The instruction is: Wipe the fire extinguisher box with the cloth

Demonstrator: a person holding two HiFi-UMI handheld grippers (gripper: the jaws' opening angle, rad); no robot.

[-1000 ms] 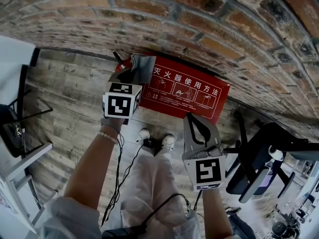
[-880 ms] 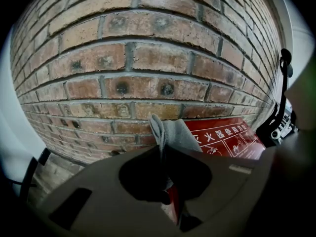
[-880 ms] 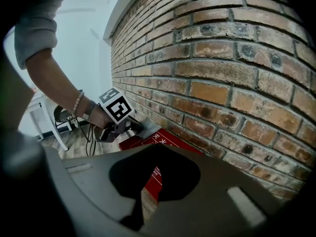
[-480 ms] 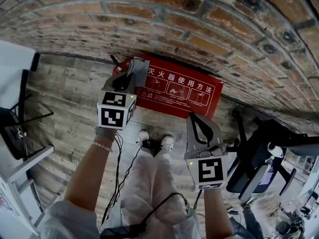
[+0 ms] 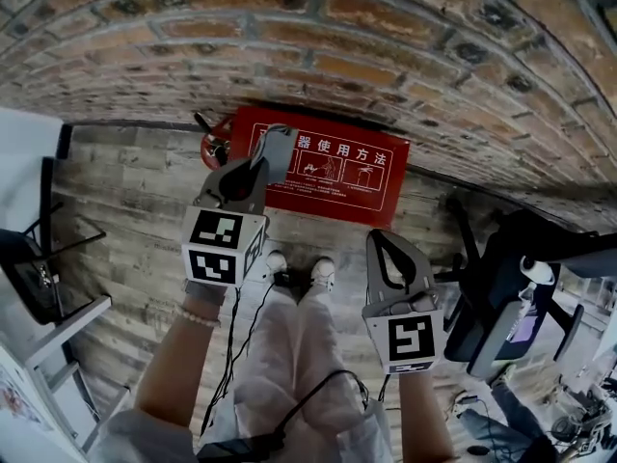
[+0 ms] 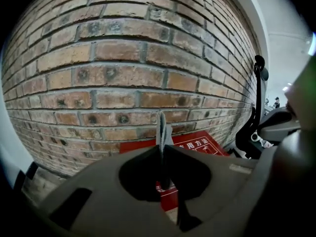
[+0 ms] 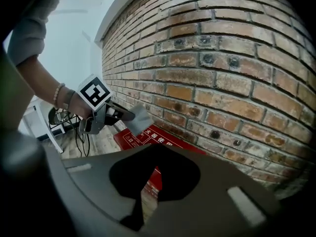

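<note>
Red with white lettering, the fire extinguisher box [image 5: 357, 177] lies flat on the plank floor [image 5: 135, 210] against the foot of a brick wall [image 5: 289, 56]. The left arm reaches forward toward the box's left end, forearm nearly straight and a bead bracelet at the wrist. The left gripper [image 5: 253, 167] points at the box with its marker cube turned up to the head camera. Its jaws are pinched on a grey cloth [image 5: 277, 149] – the left gripper view shows the fabric standing edge-on between the tips. The free part of the cloth hangs over the box's left portion; whether it touches the lid cannot be told. The right arm is held back from the box, elbow bent closer to the body. The right gripper [image 5: 381, 239] sits short of the box's near edge, toward its right end. Its jaws are pressed together with nothing between them. The person's shoes [image 5: 323, 273] stand just before the box's near edge – a black chair [image 5: 501, 287] is off its right end.
</note>
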